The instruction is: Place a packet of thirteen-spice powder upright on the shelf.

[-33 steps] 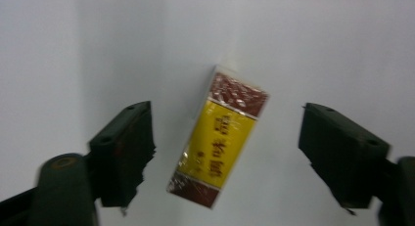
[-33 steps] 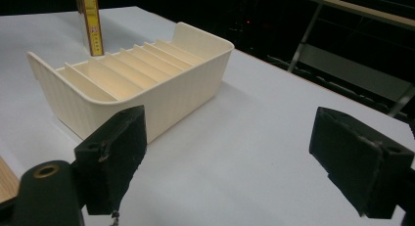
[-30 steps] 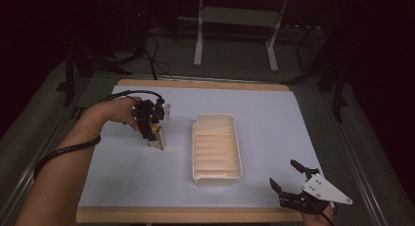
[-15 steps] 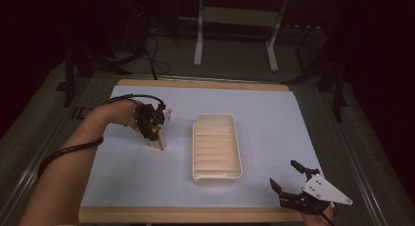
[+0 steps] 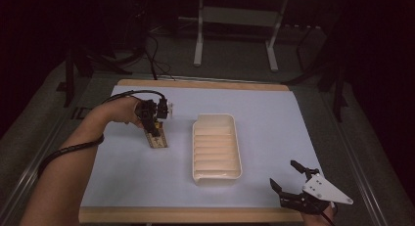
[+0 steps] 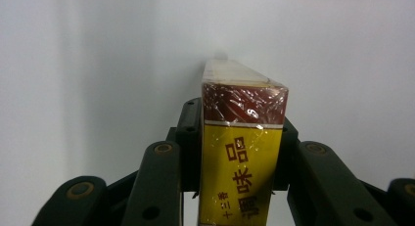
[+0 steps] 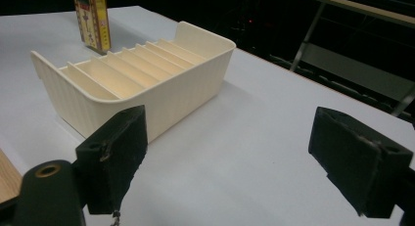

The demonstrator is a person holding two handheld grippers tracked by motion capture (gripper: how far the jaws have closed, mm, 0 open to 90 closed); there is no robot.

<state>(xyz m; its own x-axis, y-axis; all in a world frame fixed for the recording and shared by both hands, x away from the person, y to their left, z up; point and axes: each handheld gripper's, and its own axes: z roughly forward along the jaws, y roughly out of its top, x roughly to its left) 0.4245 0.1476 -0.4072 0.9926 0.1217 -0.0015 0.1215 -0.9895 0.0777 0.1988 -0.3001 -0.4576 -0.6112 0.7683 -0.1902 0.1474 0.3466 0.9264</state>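
Figure. Nearest the person, the right gripper [image 5: 288,181] hovered over the table's front right corner, its jaws spread wide with nothing between them. Beyond it, at mid-table on the pale blue mat [image 5: 274,118], stood the cream ribbed tray [image 5: 215,145], its slots empty. Farther to the left, just beside the tray but apart from it, lay the seasoning box [image 5: 157,138], a slim yellow-and-brown carton in clear film. The left gripper [image 6: 241,152] had just been closing and was clamped across the carton's two broad faces at one end, the far end resting on or just above the mat; which could not be told.

The carton appeared light and fairly stiff, though thin card of this kind would probably dent under hard pressure. Its glossy film looked slippery, so a grip on the flat broad faces, near mid-length rather than at the end, seemed least likely to let it swivel or slide while it was carried to a tray slot.
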